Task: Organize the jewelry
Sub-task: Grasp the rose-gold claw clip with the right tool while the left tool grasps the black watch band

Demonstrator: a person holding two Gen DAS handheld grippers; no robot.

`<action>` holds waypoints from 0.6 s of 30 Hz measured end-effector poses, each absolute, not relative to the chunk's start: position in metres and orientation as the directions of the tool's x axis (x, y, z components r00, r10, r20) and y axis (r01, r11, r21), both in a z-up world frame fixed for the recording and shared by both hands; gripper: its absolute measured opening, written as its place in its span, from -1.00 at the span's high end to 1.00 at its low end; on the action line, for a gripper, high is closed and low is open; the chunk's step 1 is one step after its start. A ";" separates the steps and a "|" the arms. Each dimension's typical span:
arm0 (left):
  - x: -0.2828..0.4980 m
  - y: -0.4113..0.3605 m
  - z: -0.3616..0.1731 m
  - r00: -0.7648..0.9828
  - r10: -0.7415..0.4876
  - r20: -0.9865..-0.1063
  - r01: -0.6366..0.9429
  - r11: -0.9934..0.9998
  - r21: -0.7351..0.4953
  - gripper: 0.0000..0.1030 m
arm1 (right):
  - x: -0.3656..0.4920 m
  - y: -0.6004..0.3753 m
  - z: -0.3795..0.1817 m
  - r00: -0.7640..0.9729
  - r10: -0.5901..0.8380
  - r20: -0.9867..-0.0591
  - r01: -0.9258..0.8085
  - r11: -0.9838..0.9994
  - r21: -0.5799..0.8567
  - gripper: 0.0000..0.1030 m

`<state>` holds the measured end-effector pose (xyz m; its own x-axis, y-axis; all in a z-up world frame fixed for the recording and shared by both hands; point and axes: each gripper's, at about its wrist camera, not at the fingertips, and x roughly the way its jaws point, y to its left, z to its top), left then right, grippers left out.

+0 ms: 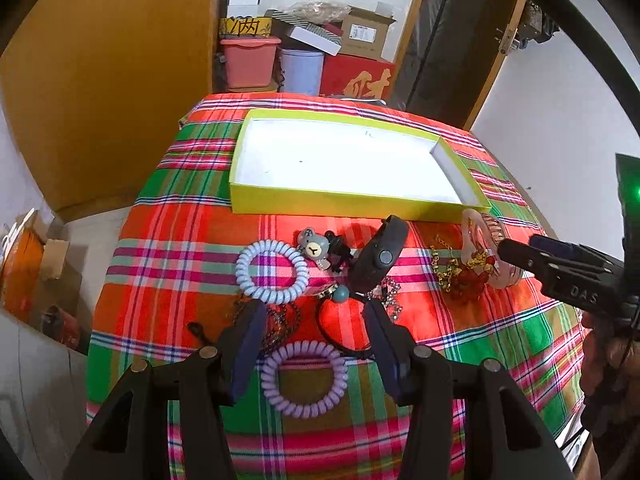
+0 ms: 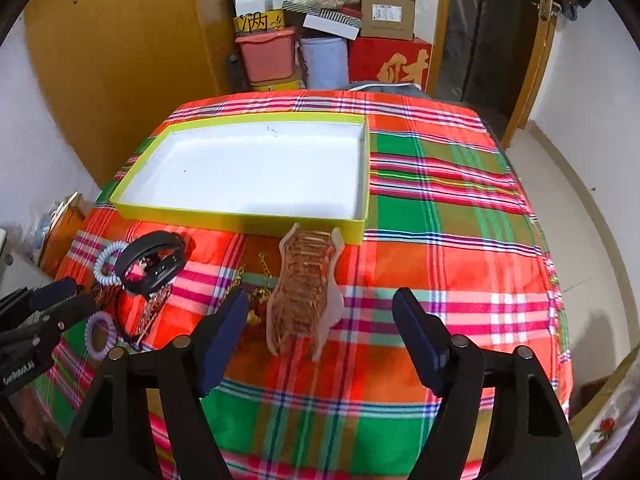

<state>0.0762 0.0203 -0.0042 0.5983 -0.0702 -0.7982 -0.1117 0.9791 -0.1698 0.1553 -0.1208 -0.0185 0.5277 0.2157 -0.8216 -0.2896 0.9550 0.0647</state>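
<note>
Both hand-held grippers wide open over the jewelry, nothing held.
Left hand-held gripper straddles the hair ties; right hand-held gripper brackets the pink hair claw, just before the yellow-green box mid-surface.

a plaid cloth covers the tabletop. behind it stand a pink bin, a pale blue bucket, a red box and, on top of that, a cardboard box, beside a wooden wardrobe.
</note>
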 end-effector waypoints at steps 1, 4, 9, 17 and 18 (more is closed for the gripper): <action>0.078 0.020 -0.004 0.599 -0.075 -0.797 -0.105 0.980 -0.171 0.01 | 0.159 -0.120 -0.020 0.521 0.216 -0.826 -0.289 0.955 0.067 -0.30; 0.084 0.017 -0.005 0.601 -0.091 -0.794 -0.084 0.981 -0.176 0.00 | 0.166 -0.119 -0.024 0.502 0.221 -0.836 -0.292 0.953 0.077 -0.03; 0.092 0.009 -0.006 0.606 -0.115 -0.787 -0.049 0.982 -0.180 -0.13 | 0.171 -0.120 -0.026 0.482 0.237 -0.843 -0.297 0.950 0.098 0.31; 0.110 0.000 -0.013 0.598 -0.135 -0.790 -0.011 0.984 -0.176 -0.13 | 0.169 -0.130 -0.025 0.471 0.261 -0.843 -0.286 0.949 0.134 0.31; 0.112 -0.002 -0.014 0.597 -0.138 -0.790 -0.005 0.985 -0.175 -0.13 | 0.168 -0.132 -0.025 0.471 0.261 -0.843 -0.283 0.949 0.136 0.31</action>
